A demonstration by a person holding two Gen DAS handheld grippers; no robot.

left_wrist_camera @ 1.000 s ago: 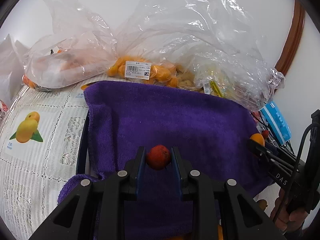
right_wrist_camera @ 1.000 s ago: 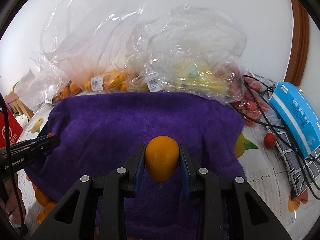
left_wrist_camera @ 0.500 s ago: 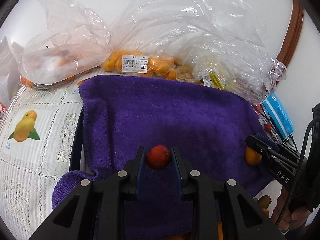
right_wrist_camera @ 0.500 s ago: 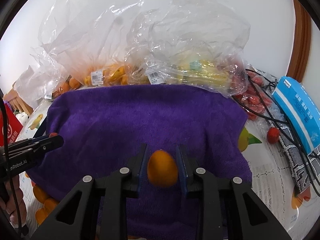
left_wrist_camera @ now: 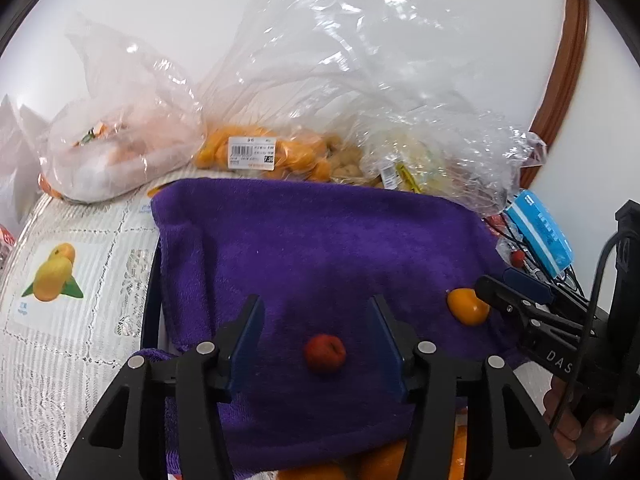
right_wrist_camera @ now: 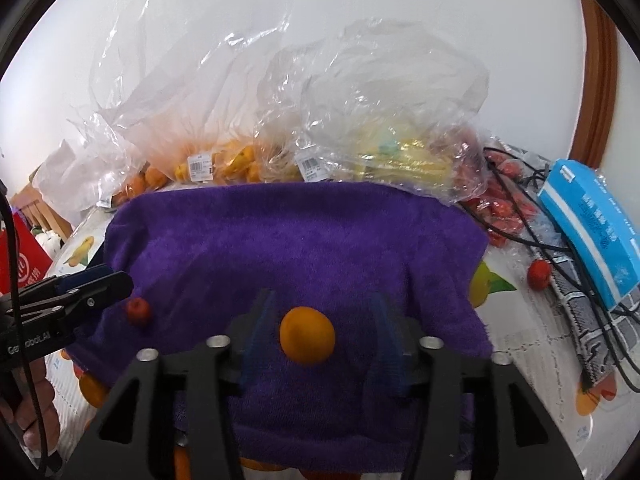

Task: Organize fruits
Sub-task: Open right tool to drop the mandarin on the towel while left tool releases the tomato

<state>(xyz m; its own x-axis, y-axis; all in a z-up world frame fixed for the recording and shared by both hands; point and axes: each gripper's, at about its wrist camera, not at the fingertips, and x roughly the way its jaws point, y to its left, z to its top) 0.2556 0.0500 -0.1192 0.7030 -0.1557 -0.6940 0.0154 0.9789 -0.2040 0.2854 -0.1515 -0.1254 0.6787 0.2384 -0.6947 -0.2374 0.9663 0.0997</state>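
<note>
left wrist view: left gripper [left_wrist_camera: 316, 334] has just been opening, jaws now apart, small red fruit [left_wrist_camera: 324, 353] lying loose between them on the purple towel [left_wrist_camera: 320, 240]. right wrist view: right gripper [right_wrist_camera: 320, 330] has also just been opening, orange fruit [right_wrist_camera: 307, 335] released between its jaws on the towel [right_wrist_camera: 296, 240], red fruit [right_wrist_camera: 139, 311] off to the left.

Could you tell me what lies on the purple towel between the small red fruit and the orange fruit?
Nothing: in the left wrist view the purple towel is bare between the small red fruit and the orange fruit. The right wrist view agrees.
</note>
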